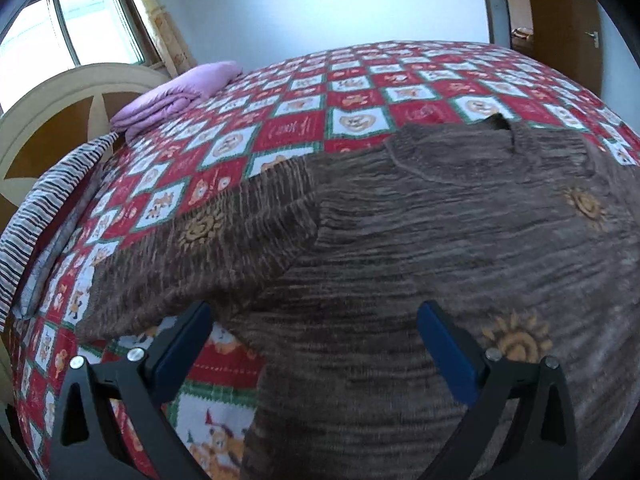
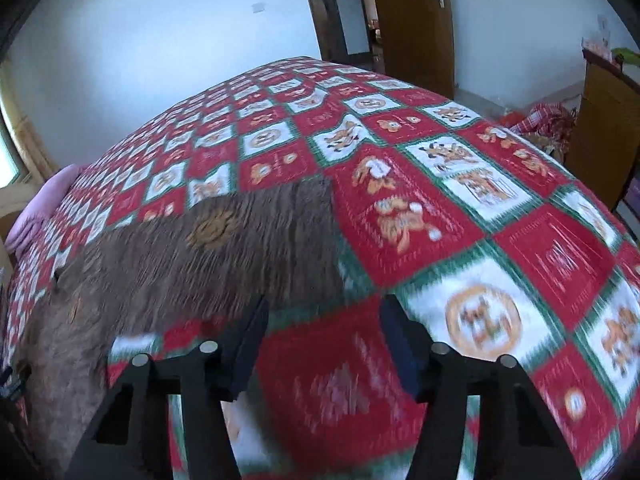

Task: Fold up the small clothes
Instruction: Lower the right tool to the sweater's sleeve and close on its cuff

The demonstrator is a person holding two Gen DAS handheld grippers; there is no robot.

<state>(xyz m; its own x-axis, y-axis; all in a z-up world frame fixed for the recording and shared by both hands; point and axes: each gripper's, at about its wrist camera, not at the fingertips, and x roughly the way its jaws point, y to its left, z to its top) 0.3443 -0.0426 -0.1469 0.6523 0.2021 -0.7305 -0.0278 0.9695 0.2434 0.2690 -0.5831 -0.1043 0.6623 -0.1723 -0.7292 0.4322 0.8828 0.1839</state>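
Observation:
A small brown ribbed sweater [image 1: 420, 232] with orange sun motifs lies flat on the red, white and green patterned bedspread [image 1: 304, 120]. Its left sleeve [image 1: 208, 248] stretches out to the left; the collar [image 1: 496, 124] points away. My left gripper [image 1: 314, 320] is open and empty, just above the sweater's left side below the armpit. In the right wrist view the sweater [image 2: 160, 264] lies to the left with its right sleeve [image 2: 280, 220] reaching out. My right gripper [image 2: 324, 312] is open and empty over the bedspread [image 2: 500, 200], just beyond the sleeve's edge.
A folded purple quilt [image 1: 176, 96] and a striped pillow [image 1: 48, 208] lie by the headboard [image 1: 52, 120] at the far left. A window [image 1: 72, 28] is behind. A brown door [image 2: 416, 20] and a wooden cabinet [image 2: 604, 128] stand beyond the bed.

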